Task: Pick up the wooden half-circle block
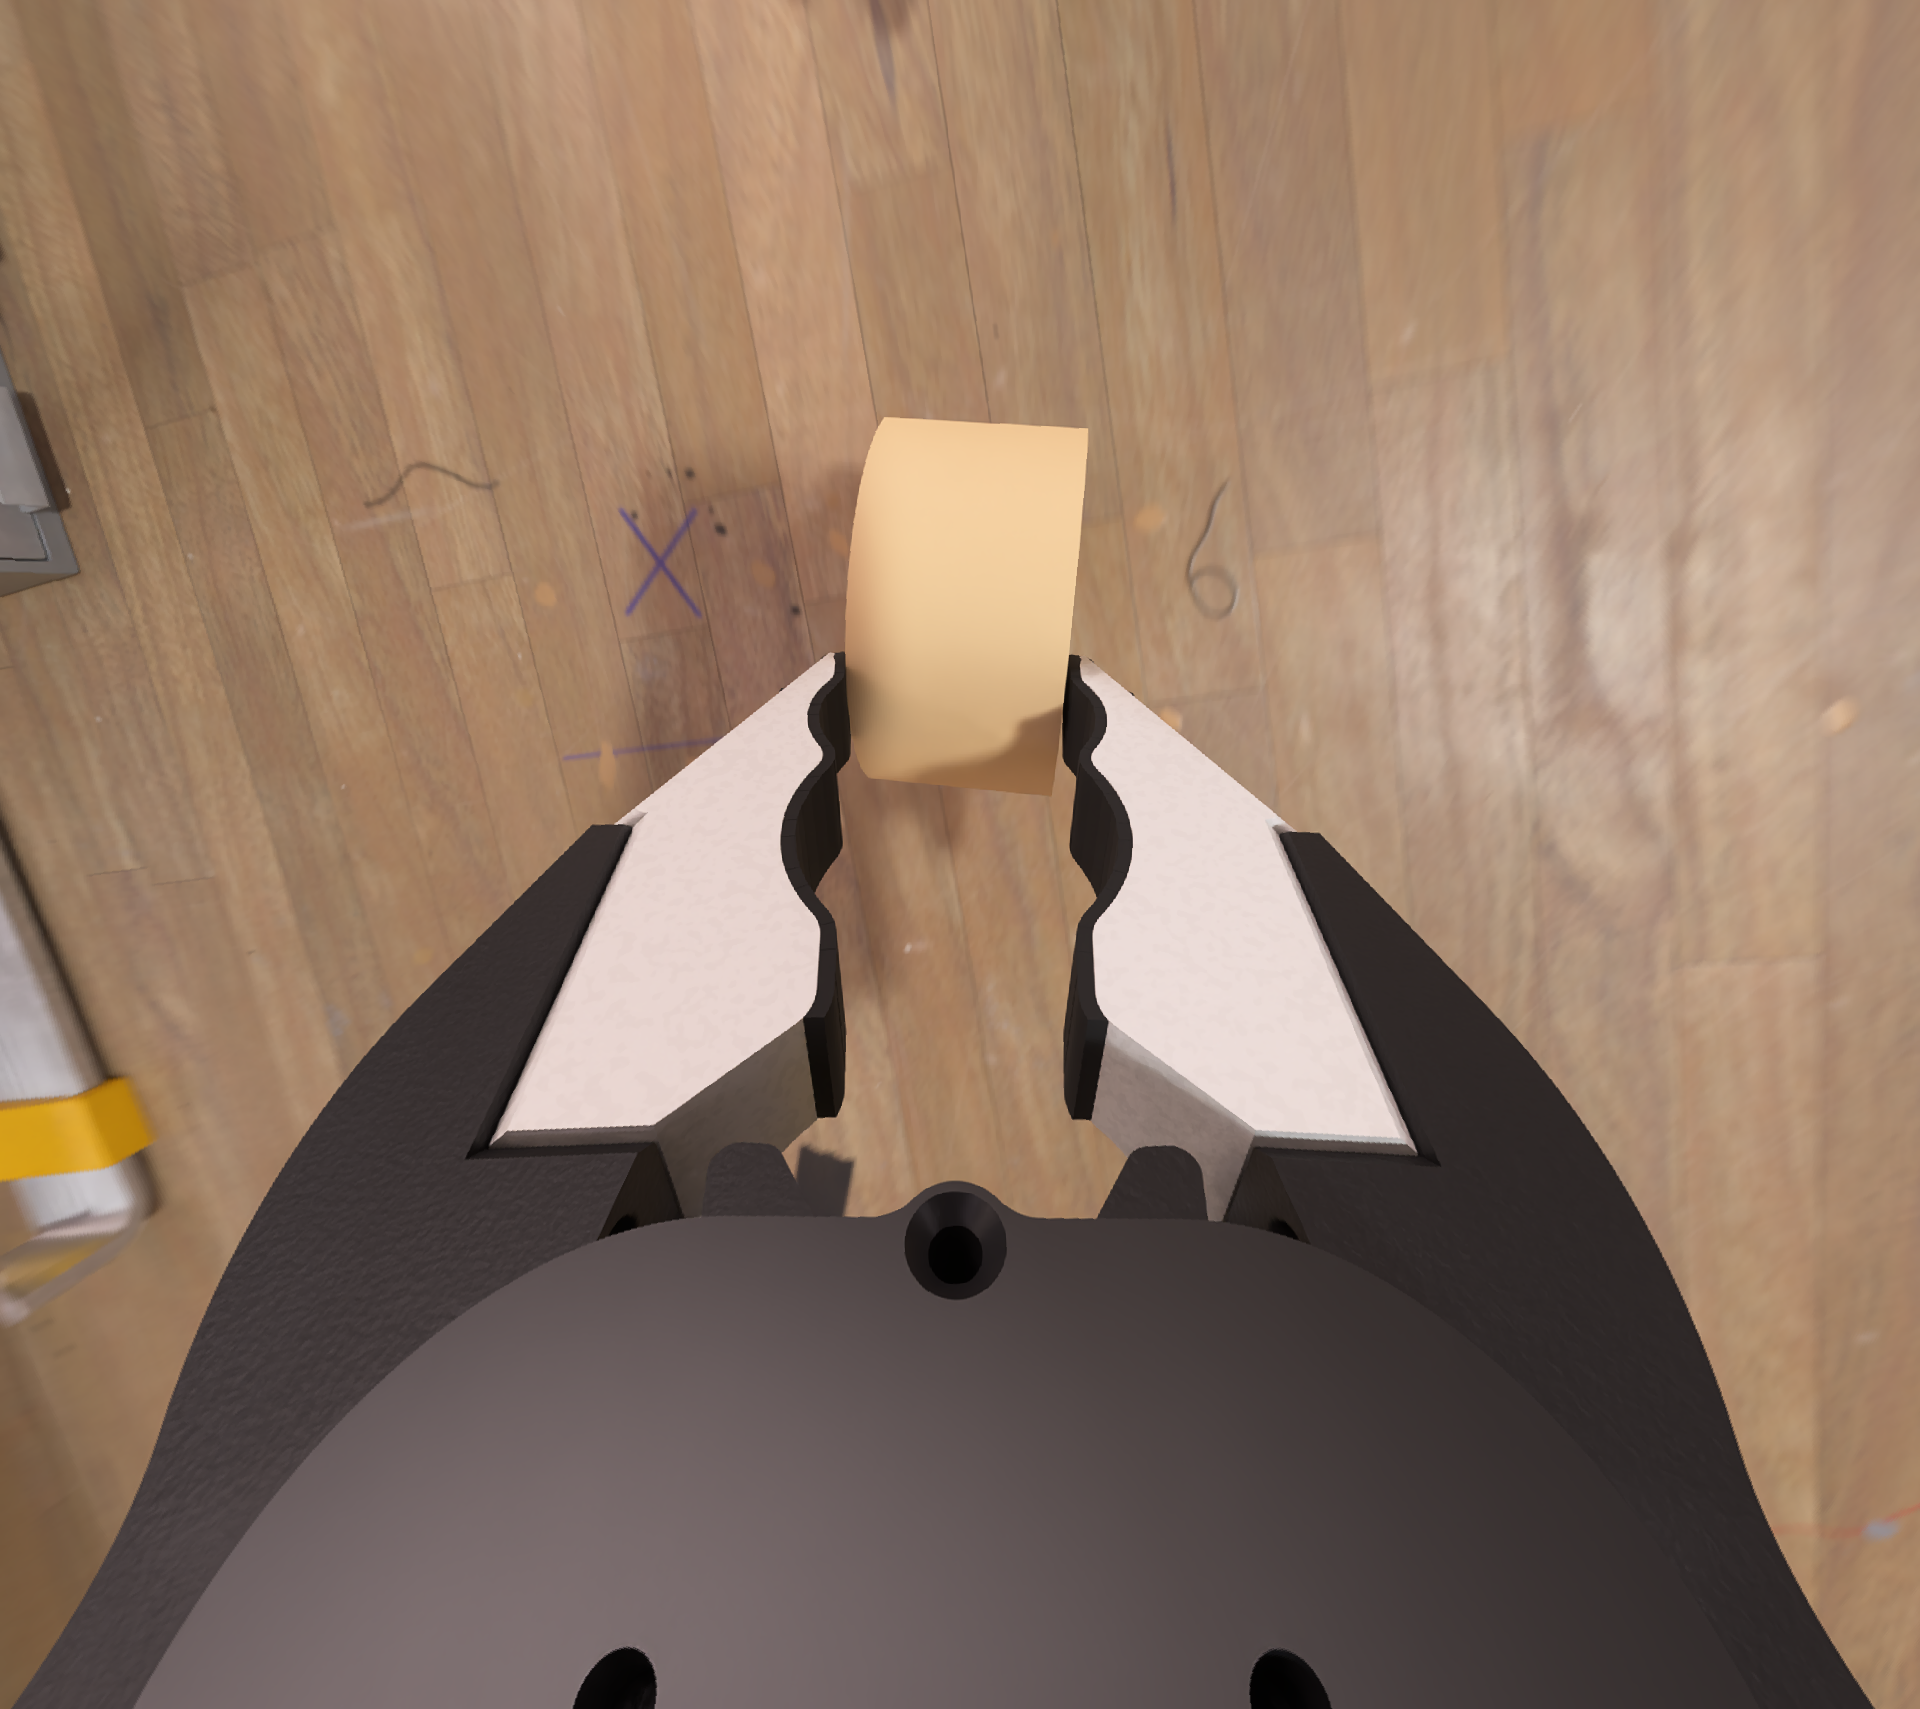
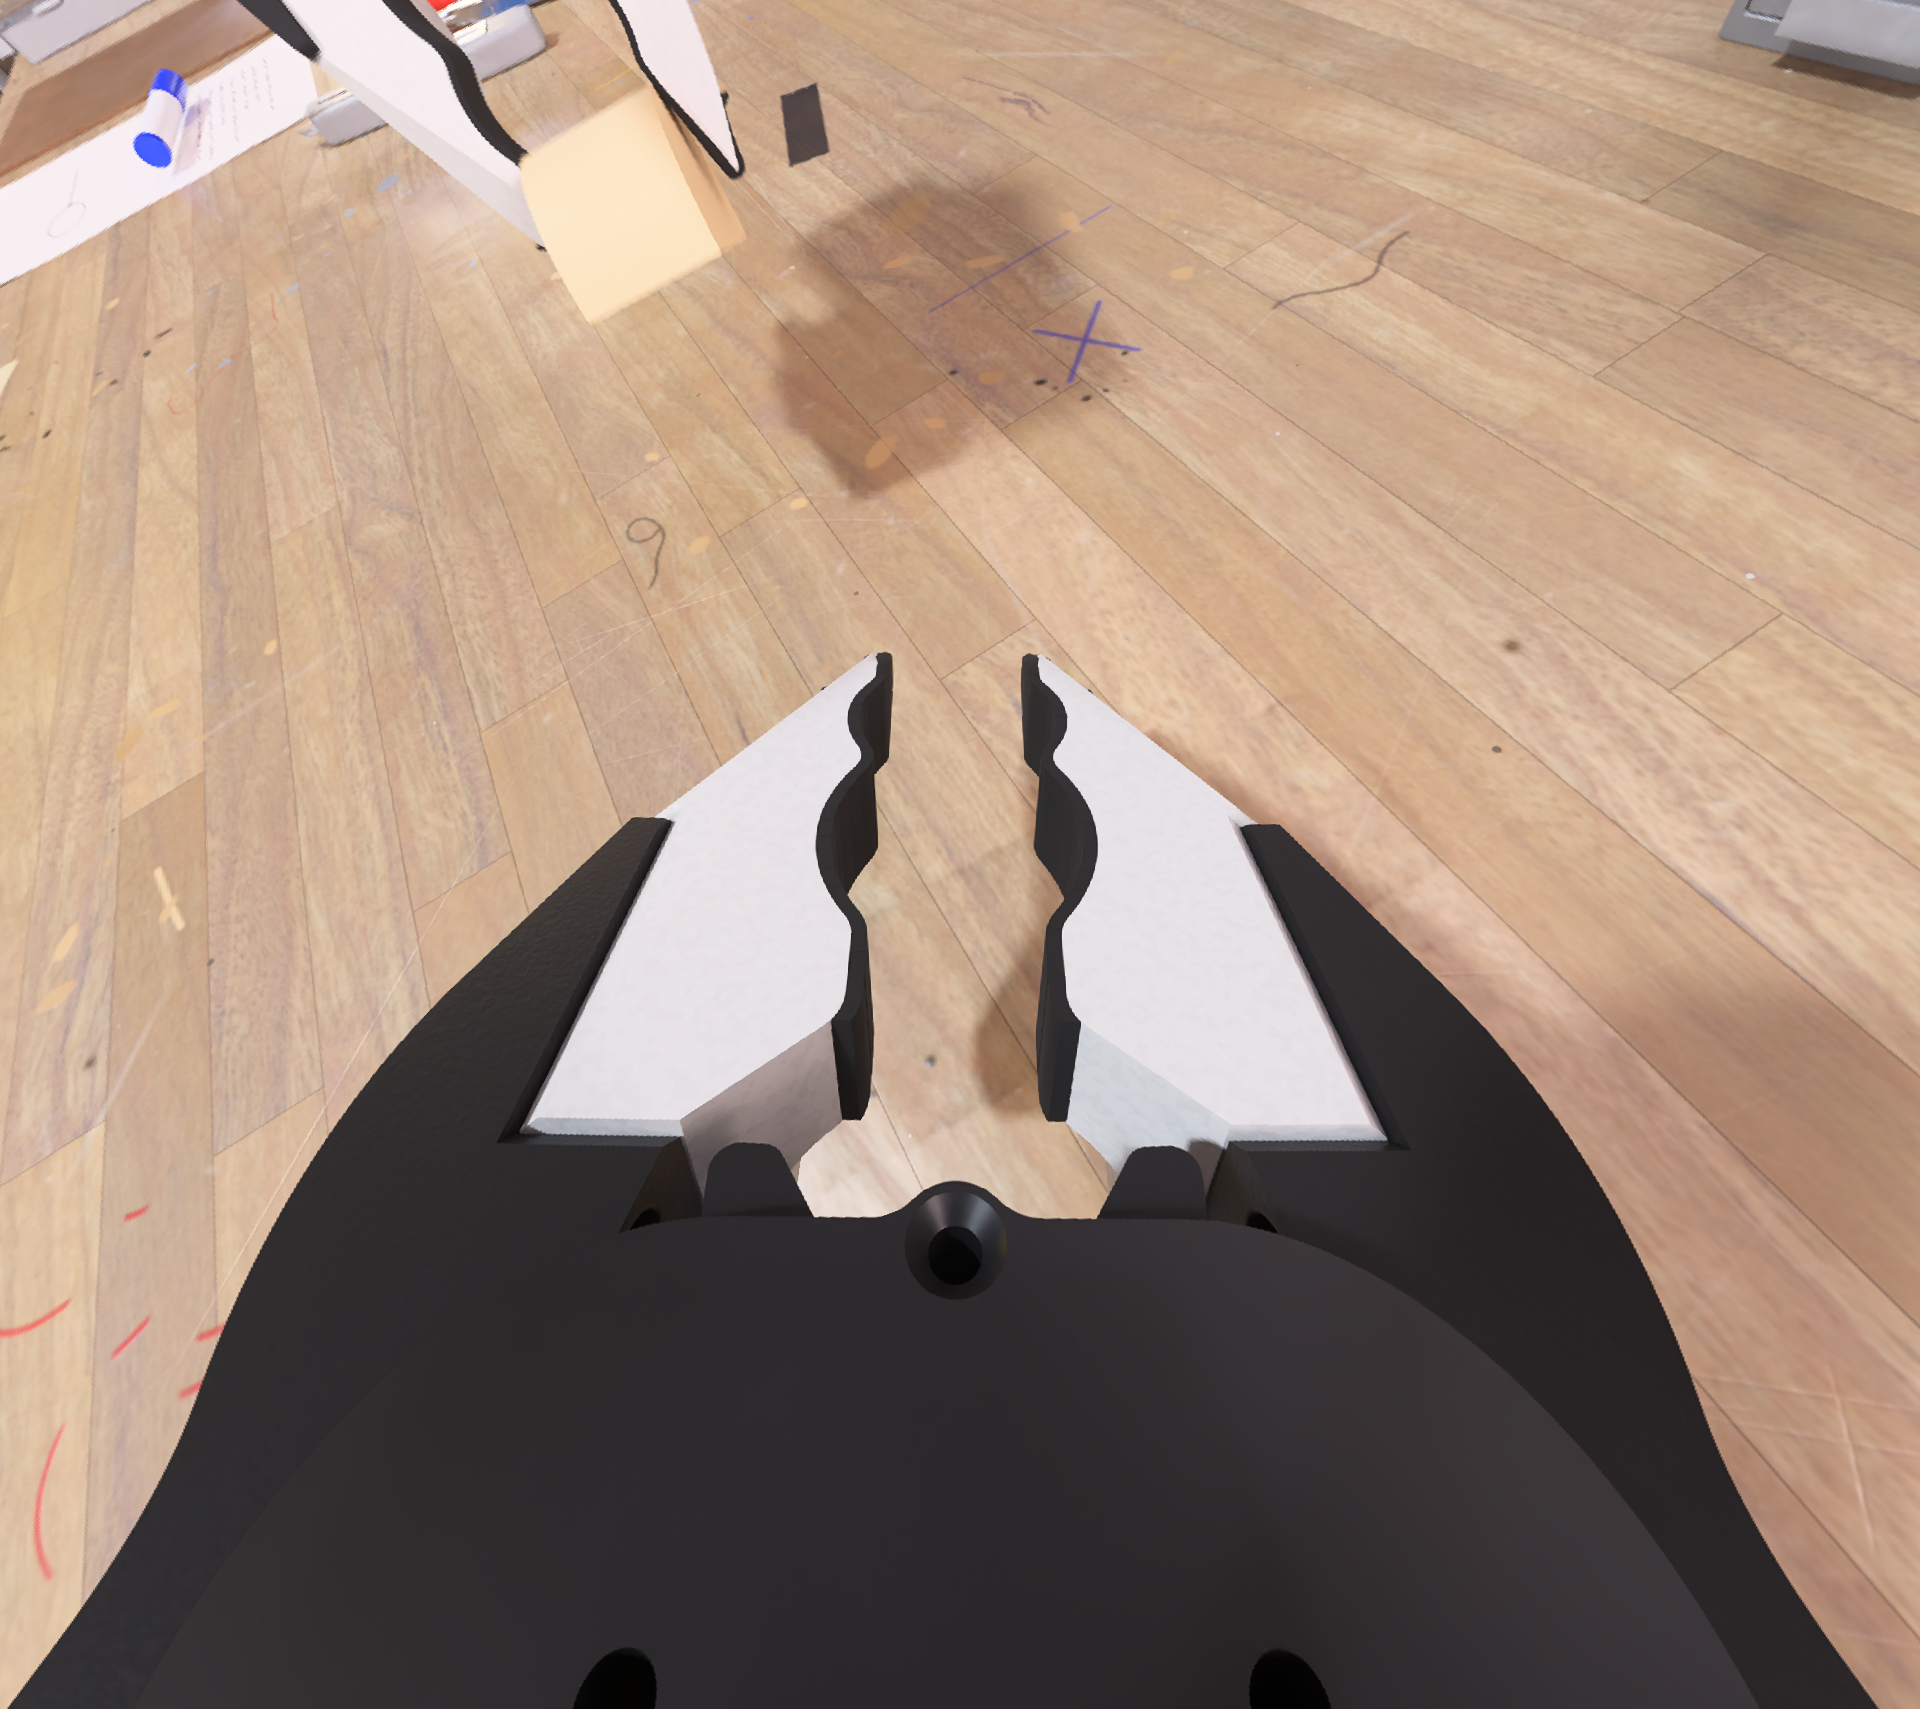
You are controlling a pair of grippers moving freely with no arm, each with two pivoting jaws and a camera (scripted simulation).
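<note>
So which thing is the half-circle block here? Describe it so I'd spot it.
On the wooden table, find the left gripper. The block is pinched between its fingertips, lifted off the table: plain pale wood, one curved face, the only unpainted piece.

left tongs (image 1: 954, 703) gripping half-circle block (image 1: 961, 599)
</note>
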